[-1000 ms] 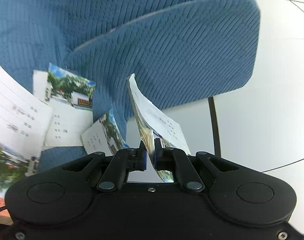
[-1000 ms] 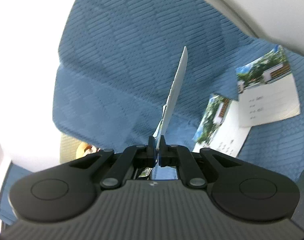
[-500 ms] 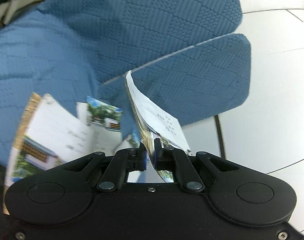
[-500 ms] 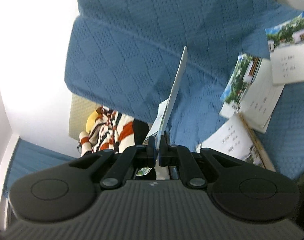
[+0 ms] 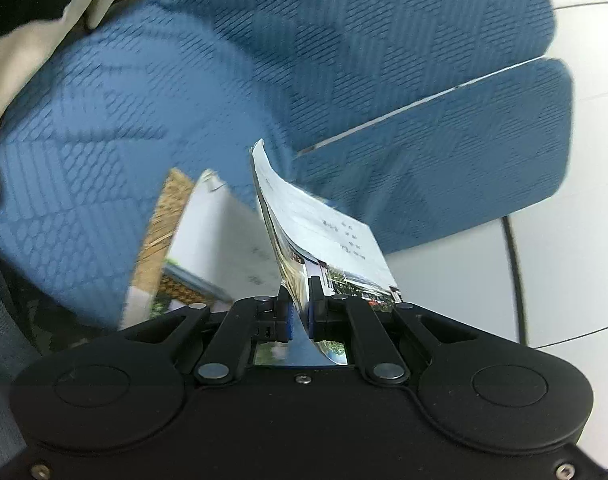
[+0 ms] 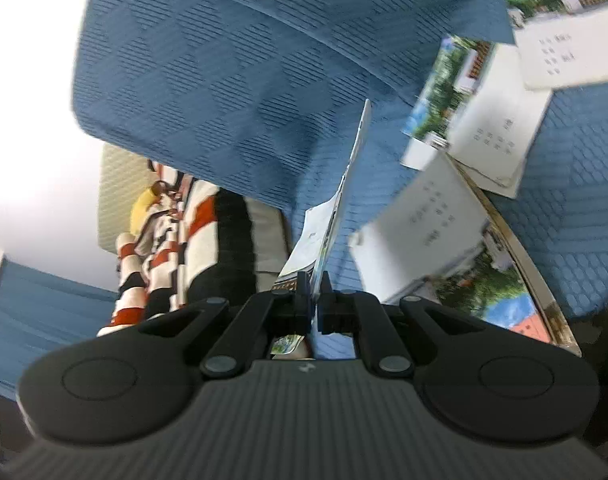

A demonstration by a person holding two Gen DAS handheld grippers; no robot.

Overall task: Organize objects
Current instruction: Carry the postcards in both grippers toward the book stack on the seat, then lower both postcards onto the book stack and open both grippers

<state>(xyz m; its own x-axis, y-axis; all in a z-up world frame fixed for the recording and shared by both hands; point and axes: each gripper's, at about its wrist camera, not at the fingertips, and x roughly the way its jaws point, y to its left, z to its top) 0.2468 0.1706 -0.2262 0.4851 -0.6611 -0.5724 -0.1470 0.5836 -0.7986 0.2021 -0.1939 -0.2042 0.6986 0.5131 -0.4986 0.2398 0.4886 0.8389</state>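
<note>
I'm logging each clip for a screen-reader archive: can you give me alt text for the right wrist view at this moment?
The black right gripper is shut on the edge of a thin stack of printed cards, held edge-on above a blue quilted cushion. To the right, several loose white cards with photo strips lie overlapping on the cushion. To the left is a red, white and black striped cloth.

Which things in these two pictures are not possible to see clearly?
- Small dark writing on the held white paper cards: left wrist view, too small.
- Loose photo-printed card on the blue quilted cushion: right wrist view, motion blur.
- Red-and-white striped toy: right wrist view, partly behind the cushion.
</note>
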